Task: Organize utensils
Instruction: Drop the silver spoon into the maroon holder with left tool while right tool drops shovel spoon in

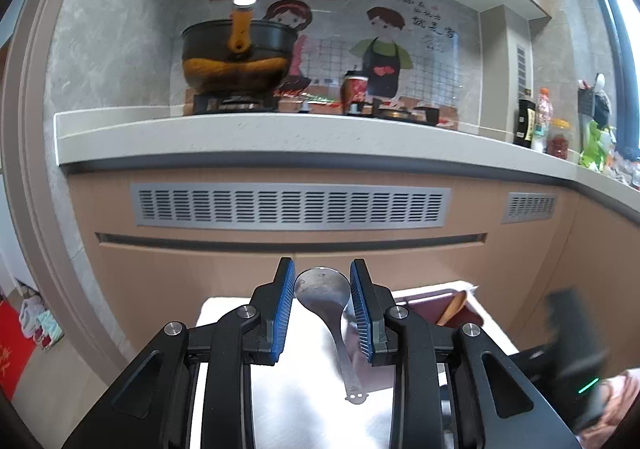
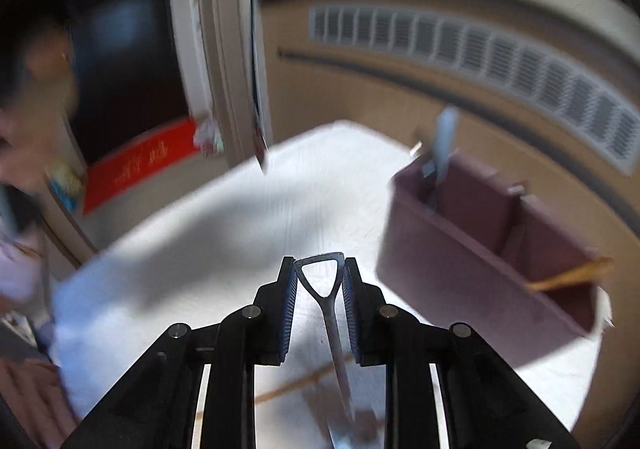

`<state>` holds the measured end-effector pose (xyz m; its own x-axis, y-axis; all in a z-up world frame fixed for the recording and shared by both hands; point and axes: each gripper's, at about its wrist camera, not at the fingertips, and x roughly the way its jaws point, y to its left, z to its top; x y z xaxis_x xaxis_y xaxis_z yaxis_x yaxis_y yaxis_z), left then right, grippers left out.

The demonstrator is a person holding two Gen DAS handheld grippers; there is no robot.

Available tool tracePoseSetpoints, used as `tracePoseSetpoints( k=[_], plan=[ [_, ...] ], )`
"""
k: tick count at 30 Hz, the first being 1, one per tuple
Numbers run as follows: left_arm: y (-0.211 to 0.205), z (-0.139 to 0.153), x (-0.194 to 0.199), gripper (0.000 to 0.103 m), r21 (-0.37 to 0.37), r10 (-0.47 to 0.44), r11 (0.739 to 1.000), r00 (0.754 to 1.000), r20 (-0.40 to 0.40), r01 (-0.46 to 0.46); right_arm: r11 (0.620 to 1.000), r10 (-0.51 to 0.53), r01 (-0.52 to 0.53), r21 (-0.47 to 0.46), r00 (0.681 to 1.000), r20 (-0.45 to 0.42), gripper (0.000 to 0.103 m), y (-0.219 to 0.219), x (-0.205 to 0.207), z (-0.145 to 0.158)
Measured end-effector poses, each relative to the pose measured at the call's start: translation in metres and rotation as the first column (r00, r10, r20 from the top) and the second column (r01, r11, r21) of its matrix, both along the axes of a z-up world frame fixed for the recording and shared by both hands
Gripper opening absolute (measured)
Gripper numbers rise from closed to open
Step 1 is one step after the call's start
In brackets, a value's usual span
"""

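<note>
My left gripper is shut on a steel spoon, gripping its bowl, with the handle hanging down over the white table. My right gripper is shut on a metal utensil with a triangular loop end, its handle pointing back under the fingers. A maroon organizer tray with compartments stands right of the right gripper; it holds a blue utensil and a wooden utensil. The tray also shows in the left wrist view. The right wrist view is motion-blurred.
A kitchen counter with a black-and-orange pot, bottles and a cabinet vent rises behind the table. A wooden stick lies on the table under the right gripper. A red mat lies on the floor.
</note>
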<state>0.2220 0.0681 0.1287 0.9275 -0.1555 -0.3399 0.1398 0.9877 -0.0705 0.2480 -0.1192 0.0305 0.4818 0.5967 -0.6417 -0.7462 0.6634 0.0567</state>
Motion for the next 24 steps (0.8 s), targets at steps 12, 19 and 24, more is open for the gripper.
tracePoseSetpoints(
  k=[12, 19, 24],
  plan=[
    [-0.045, 0.057, 0.027, 0.029, -0.002, -0.052, 0.999, 0.995, 0.091, 0.052, 0.954, -0.26, 0.206, 0.217, 0.929, 0.263, 0.021, -0.052, 0.018, 0.162],
    [-0.068, 0.04, 0.068, 0.03, 0.016, -0.078, 0.997, 0.996, 0.045, 0.078, 0.942, -0.328, 0.297, 0.154, 0.912, 0.246, 0.021, -0.063, 0.058, 0.158],
    [-0.073, 0.016, 0.093, 0.03, 0.01, -0.075, 0.997, 0.997, -0.013, 0.075, 0.943, -0.326, 0.301, 0.144, 0.925, 0.198, 0.021, -0.067, 0.074, 0.136]
  ],
)
